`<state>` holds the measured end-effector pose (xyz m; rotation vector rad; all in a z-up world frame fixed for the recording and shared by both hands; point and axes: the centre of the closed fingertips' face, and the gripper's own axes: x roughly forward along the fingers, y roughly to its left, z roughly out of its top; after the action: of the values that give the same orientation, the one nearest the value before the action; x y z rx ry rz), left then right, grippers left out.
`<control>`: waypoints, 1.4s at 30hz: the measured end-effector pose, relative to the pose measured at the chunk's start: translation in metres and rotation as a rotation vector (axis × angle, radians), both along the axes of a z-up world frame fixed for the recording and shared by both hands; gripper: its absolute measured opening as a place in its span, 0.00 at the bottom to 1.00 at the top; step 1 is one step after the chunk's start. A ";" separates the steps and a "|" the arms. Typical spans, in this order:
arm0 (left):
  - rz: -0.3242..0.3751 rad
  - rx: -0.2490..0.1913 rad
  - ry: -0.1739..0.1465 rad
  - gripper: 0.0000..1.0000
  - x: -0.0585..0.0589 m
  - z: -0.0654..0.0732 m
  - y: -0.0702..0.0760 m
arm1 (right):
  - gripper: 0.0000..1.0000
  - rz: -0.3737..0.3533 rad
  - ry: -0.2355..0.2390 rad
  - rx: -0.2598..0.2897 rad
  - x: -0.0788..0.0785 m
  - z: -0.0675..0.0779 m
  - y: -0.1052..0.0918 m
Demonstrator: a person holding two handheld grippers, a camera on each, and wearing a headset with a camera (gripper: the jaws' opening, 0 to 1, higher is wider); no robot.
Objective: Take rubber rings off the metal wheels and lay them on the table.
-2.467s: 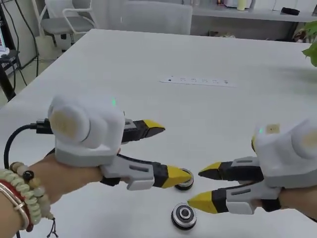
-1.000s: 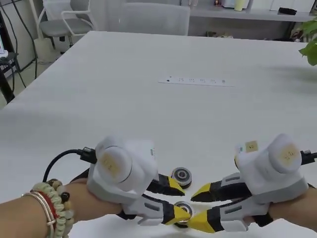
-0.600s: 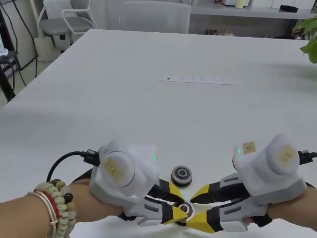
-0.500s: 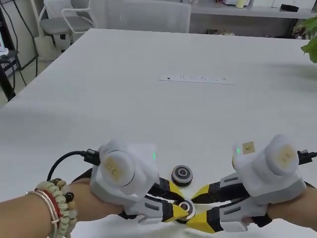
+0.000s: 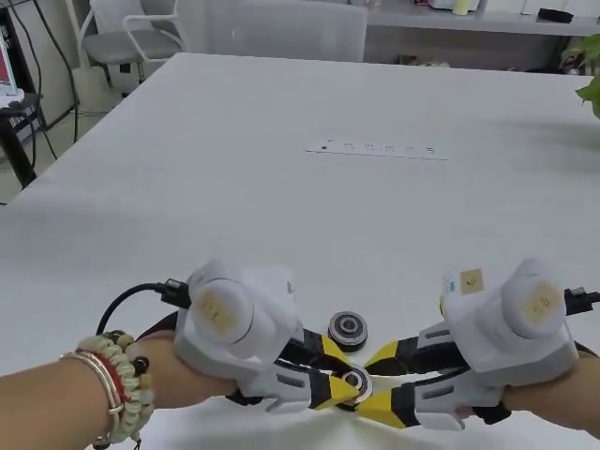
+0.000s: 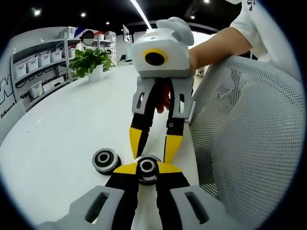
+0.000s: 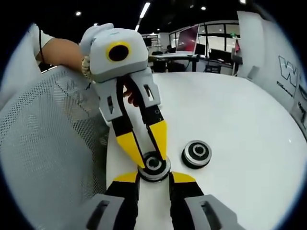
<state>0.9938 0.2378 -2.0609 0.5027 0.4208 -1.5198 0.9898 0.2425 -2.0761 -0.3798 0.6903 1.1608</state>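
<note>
The left tool (image 5: 336, 373) and right tool (image 5: 373, 382) are meeting nose to nose at the near edge of the worktop (image 5: 281, 216), both on the near wheel (image 5: 354, 382). A couple of seconds ago they were hanging wide and apart above the two wheels; since then both have been dropping and narrowing onto this one. That suggests the stripping is only beginning: the black ring (image 7: 154, 179) is still sitting on the wheel, and no loose ring is lying on the worktop.

The left gripper view is showing what the head view is hiding: the left tool's tips are pressing on both sides of the wheel, pinching it. In the right gripper view the right tool's tips are lying along the wheel's lower rim, narrowed round it, but I cannot tell whether they are actually gripping.

Just beyond, slightly left, the far wheel (image 5: 348, 328) is lying flat and untouched, ring on. Farther off, the head view is showing a power strip (image 5: 377, 148) at mid-worktop and a chair (image 5: 122, 37) past the far left corner.
</note>
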 end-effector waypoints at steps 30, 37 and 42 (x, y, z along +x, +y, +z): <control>0.052 -0.013 -0.005 0.08 0.009 0.001 0.000 | 0.00 -0.206 0.114 0.004 0.011 -0.004 -0.017; 0.062 -0.020 0.002 0.08 0.011 0.000 0.000 | 0.00 -0.418 0.368 0.115 0.016 -0.003 -0.017; 0.066 -0.023 0.004 0.08 0.011 0.001 0.000 | 0.00 -0.505 0.498 0.271 0.019 0.010 -0.016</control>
<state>1.0053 0.2378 -2.0604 0.4641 0.4186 -1.4604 1.0084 0.2261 -2.0660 0.3166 0.9763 0.8455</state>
